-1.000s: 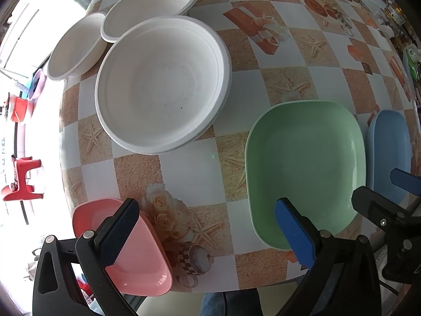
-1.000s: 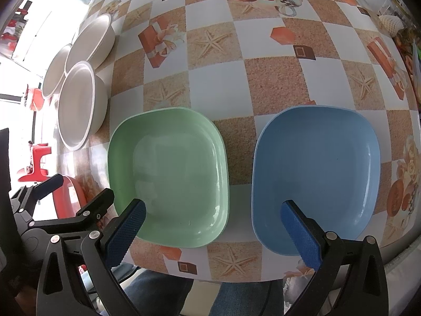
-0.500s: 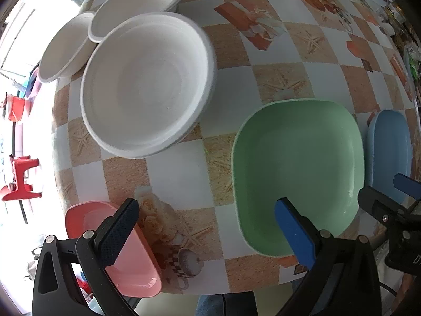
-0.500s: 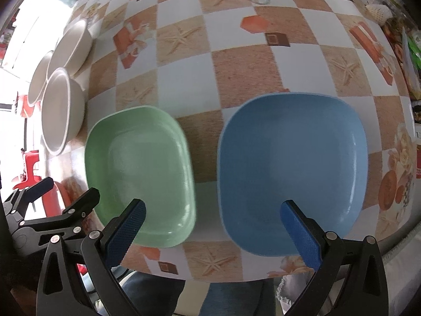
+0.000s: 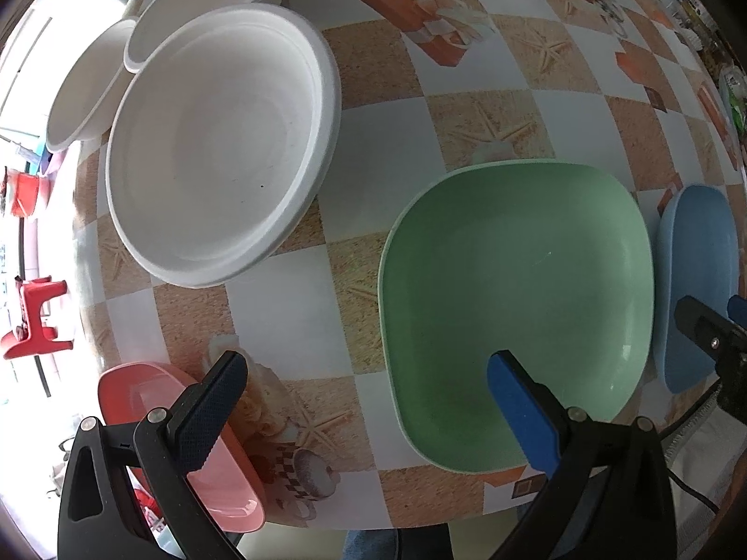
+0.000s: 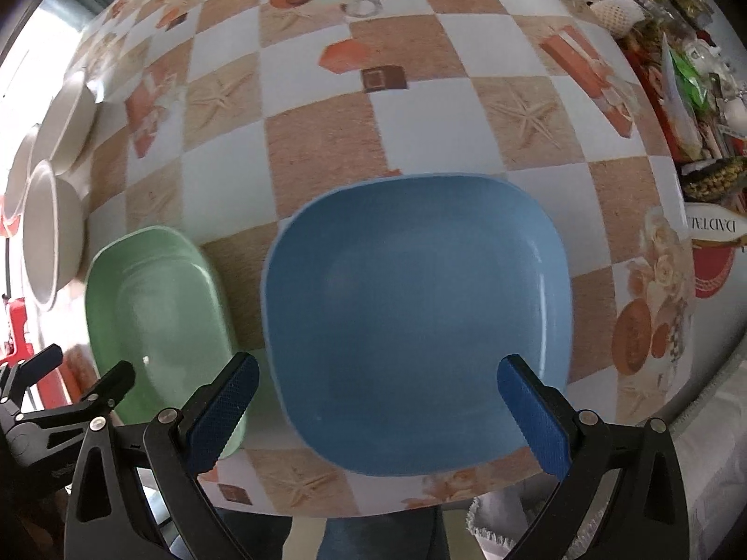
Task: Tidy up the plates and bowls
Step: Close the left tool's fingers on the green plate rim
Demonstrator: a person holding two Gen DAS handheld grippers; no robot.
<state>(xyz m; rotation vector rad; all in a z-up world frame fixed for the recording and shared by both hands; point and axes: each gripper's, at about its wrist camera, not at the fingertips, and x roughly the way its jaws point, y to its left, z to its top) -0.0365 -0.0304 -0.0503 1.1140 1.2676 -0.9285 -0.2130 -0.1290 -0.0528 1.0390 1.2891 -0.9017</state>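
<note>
A green square plate (image 5: 513, 308) lies near the table's front edge, with a blue plate (image 5: 695, 280) to its right and a pink plate (image 5: 140, 392) at the front left corner. Three white bowls (image 5: 219, 140) stand at the far left. My left gripper (image 5: 369, 373) is open and empty above the front edge, between the pink and green plates. My right gripper (image 6: 378, 378) is open and empty, its fingers straddling the near side of the blue plate (image 6: 415, 308). The green plate (image 6: 158, 317) and the white bowls (image 6: 46, 233) also show in the right wrist view.
The table (image 6: 322, 140) has a checkered cloth with starfish prints. Jars, packets and clutter (image 6: 691, 70) crowd its far right edge. A red stool (image 5: 32, 326) stands on the floor to the left. The table's front edge is close under both grippers.
My right gripper has swung right, so the blue plate is now centred between its fingers. My left gripper has moved a little forward and right, toward the green plate.
</note>
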